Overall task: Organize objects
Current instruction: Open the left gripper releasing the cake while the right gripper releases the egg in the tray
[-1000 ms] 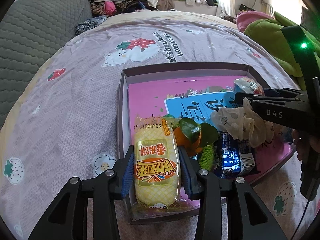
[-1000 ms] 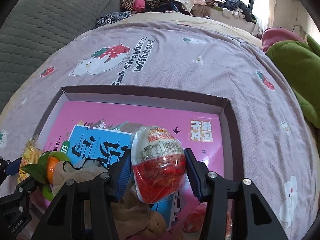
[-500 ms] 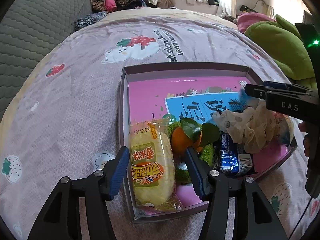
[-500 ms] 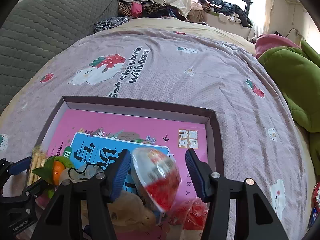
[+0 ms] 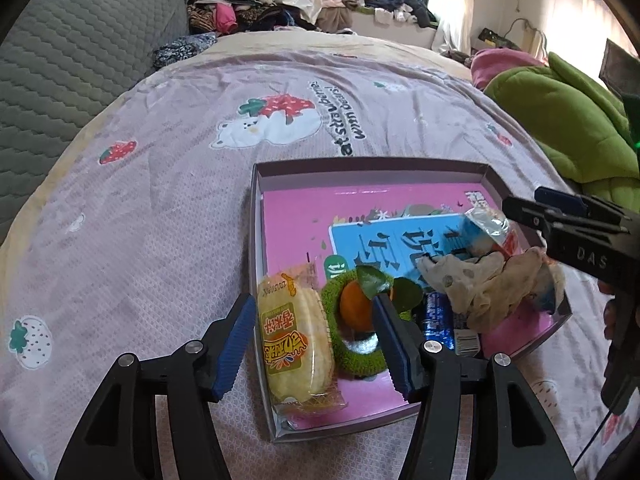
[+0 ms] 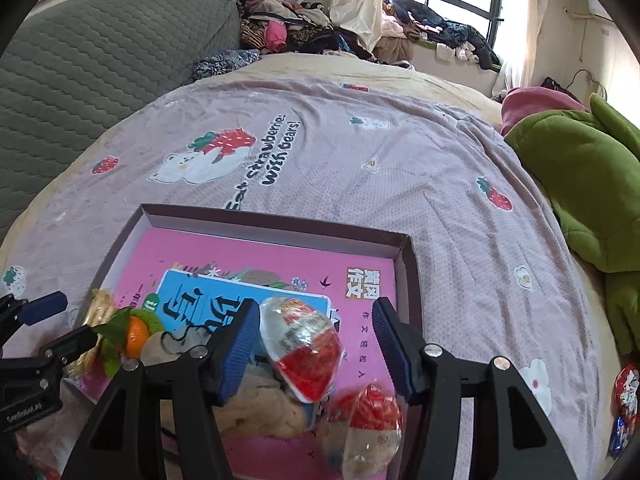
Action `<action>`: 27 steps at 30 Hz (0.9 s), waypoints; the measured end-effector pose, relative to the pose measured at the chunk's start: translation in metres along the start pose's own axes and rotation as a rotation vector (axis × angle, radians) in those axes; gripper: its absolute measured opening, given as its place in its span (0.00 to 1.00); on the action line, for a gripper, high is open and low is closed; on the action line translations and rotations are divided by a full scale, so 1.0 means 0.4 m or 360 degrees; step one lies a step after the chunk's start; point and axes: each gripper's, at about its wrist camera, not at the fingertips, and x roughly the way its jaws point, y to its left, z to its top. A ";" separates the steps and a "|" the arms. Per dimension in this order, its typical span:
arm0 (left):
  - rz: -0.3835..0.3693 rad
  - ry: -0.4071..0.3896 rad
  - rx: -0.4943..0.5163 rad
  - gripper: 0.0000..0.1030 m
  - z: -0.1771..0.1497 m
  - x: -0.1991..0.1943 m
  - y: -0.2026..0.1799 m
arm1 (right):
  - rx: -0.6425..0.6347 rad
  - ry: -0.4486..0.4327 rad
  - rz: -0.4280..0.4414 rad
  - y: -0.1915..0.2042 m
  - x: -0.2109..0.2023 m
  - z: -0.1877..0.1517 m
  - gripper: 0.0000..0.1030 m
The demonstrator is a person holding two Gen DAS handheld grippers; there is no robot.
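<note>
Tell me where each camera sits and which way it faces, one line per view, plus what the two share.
Left wrist view: sits on the left claw, looking forward and down onto the box's left end, over the yellow snack pack; its open fingers show, with the right claw at the right edge.
Right wrist view: sits on the right claw, facing the box's right end, over a red-and-clear egg capsule; its open fingers show, with the left claw at the left edge.
Shared: the box, the pink book, the orange and the strawberry bedspread.
</note>
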 end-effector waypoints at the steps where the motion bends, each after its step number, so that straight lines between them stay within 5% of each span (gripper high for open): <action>1: -0.0004 -0.0007 0.0001 0.60 0.001 -0.005 -0.001 | -0.0003 -0.0012 0.0004 0.003 -0.009 -0.002 0.57; 27: -0.0008 -0.0271 0.0079 0.64 0.003 -0.272 -0.101 | 0.0016 -0.0277 0.0148 0.029 -0.321 -0.080 0.62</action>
